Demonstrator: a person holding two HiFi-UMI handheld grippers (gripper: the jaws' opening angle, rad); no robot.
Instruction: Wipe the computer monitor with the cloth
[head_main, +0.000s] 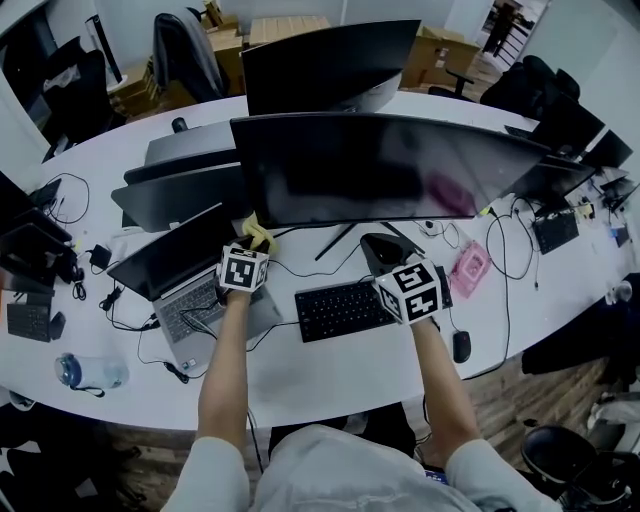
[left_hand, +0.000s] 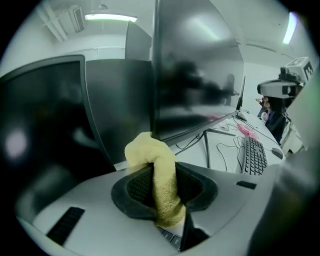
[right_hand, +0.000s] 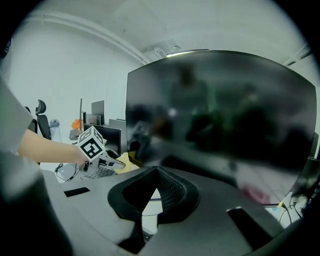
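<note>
Cloth (left_hand: 161, 182) (one, yellow) pinched in left gripper (left_hand: 158, 167); right gripper (right_hand: 157, 172) closed, empty, facing curved monitor (right_hand: 220, 110).

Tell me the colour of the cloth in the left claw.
Pale yellow. The cloth, pinched in the left claw, shows best in the left gripper view.

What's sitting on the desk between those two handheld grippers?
A black keyboard lies between the left gripper and the right gripper on the white desk, seen in the head view.
</note>
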